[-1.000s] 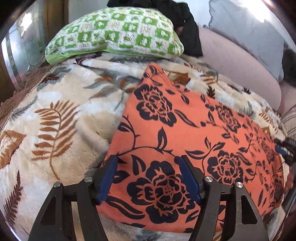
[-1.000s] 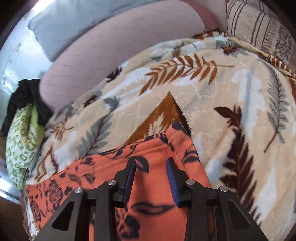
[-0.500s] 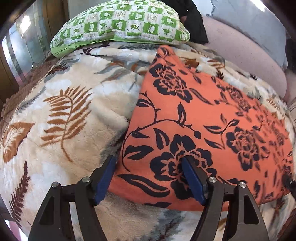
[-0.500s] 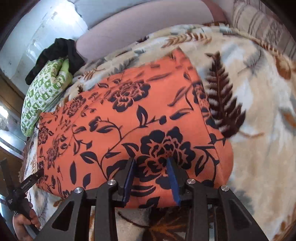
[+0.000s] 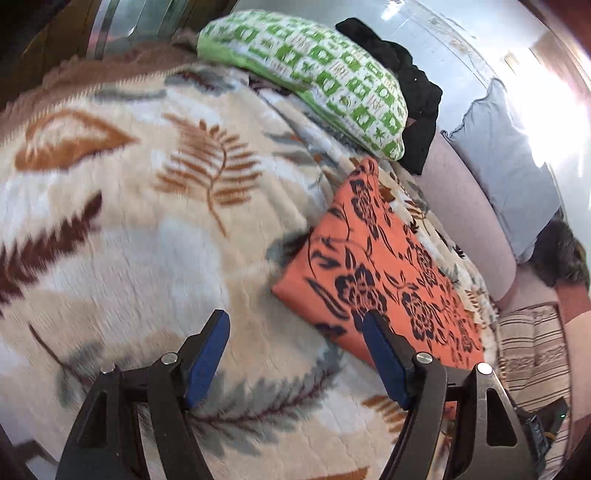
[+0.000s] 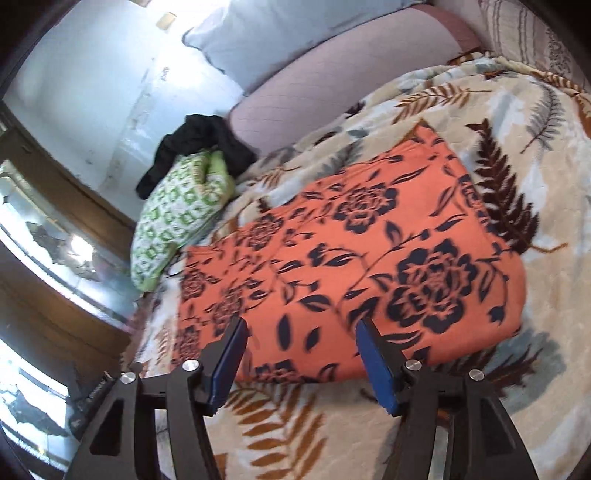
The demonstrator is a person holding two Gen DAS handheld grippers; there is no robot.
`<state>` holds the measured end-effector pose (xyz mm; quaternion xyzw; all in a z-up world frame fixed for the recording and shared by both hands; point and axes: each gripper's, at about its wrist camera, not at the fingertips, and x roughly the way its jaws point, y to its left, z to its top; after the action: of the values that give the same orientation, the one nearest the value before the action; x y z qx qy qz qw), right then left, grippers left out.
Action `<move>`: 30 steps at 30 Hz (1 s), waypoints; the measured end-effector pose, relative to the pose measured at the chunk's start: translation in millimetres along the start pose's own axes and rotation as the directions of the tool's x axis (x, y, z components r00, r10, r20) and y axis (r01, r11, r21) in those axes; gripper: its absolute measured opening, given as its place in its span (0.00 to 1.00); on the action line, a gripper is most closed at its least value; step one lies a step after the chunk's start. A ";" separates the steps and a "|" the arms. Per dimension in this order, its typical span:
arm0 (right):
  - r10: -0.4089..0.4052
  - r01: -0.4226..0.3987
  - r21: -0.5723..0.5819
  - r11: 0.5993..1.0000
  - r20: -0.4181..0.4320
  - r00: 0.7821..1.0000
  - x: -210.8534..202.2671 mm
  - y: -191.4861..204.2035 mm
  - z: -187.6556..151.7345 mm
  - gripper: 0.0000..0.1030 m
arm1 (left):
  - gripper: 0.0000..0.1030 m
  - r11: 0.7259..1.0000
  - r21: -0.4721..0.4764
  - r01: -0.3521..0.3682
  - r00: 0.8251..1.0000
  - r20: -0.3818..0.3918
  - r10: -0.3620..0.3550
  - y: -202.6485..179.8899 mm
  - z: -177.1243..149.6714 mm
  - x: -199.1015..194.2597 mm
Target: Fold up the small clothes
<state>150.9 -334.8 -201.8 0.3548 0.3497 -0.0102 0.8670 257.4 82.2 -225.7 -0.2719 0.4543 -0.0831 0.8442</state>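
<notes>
An orange cloth with black flowers lies folded flat on the leaf-patterned blanket. In the right wrist view my right gripper hovers over the cloth's near edge, its jaws opening, and the blue pads grip nothing. In the left wrist view the same cloth lies to the right. My left gripper stands open over the bare blanket beside the cloth's near corner, with only its right finger over the cloth's edge.
A green-and-white patterned pillow and a black garment lie at the head of the bed. A pink bolster and grey pillow run along the wall. A striped cushion sits at the right.
The right gripper, shut on the cloth's edge before, has drawn back and its jaws have spread apart, leaving the cloth flat. The left gripper has slid left, off the cloth onto the blanket.
</notes>
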 end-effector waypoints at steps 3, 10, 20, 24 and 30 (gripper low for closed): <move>0.023 -0.024 -0.044 0.999 -0.007 1.000 4.2 12.3 -8.4 0.63 | 0.73 0.997 0.004 0.073 0.997 -0.015 -0.073 -9.2 -7.5 10.3; 0.022 -0.026 -0.105 0.994 -0.039 0.999 16.9 25.4 -20.9 0.45 | 0.73 0.988 -0.034 0.148 0.988 -0.029 -0.149 -22.6 -10.2 41.0; 0.022 -0.028 -0.072 0.997 -0.077 0.997 38.7 21.3 -16.2 0.45 | 0.49 0.968 -0.139 0.210 0.977 0.002 -0.212 -17.6 -1.7 73.0; 0.009 -0.015 -0.082 0.997 -0.082 0.997 48.7 22.8 -14.9 0.45 | 0.66 0.960 -0.175 0.219 0.976 0.040 -0.215 -20.1 -1.6 76.5; -0.016 0.009 -0.128 0.992 -0.052 0.999 68.0 34.5 -15.2 0.32 | 0.67 0.970 -0.123 0.212 0.977 0.066 -0.205 -34.9 0.2 80.9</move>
<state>202.2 -283.8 -230.3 0.2964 0.3748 0.0162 0.8783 307.7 21.6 -265.4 -0.3743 0.4052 -0.1343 0.8232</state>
